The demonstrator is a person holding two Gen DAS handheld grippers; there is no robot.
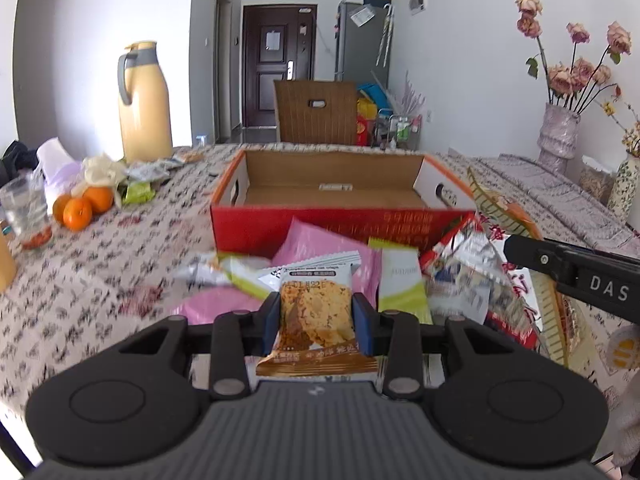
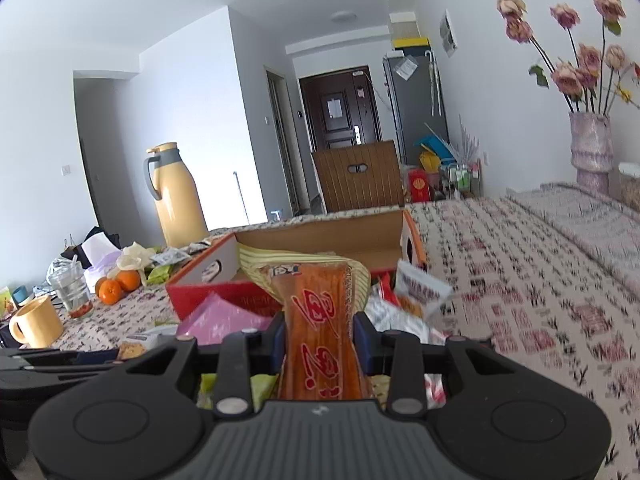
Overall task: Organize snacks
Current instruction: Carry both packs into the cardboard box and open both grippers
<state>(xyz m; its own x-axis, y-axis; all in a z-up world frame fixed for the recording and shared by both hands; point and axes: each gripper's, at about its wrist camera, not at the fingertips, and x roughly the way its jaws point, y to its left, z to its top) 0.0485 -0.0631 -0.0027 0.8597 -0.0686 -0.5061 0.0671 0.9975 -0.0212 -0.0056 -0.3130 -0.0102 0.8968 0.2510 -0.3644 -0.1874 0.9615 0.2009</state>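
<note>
Floral tablecloth [image 1: 120, 240]; left tongs [image 1: 316, 320] grip biscuit packet [image 1: 316, 312], right tongs [image 2: 320, 340] orange packet [image 2: 320, 328], lengthwise forward.

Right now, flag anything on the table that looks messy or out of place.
Snack packets lie in a loose heap in front of the box, which looks empty. More wrappers are scattered by the oranges. Nothing looks spilled or broken.

Snack pile [image 1: 460, 276] print: motion-blurred, unreadable. Red carton [image 2: 208, 292] interior: largely hidden behind orange packet [image 2: 324, 340]. Vase [image 1: 624, 188]: cut off at frame edge.
</note>
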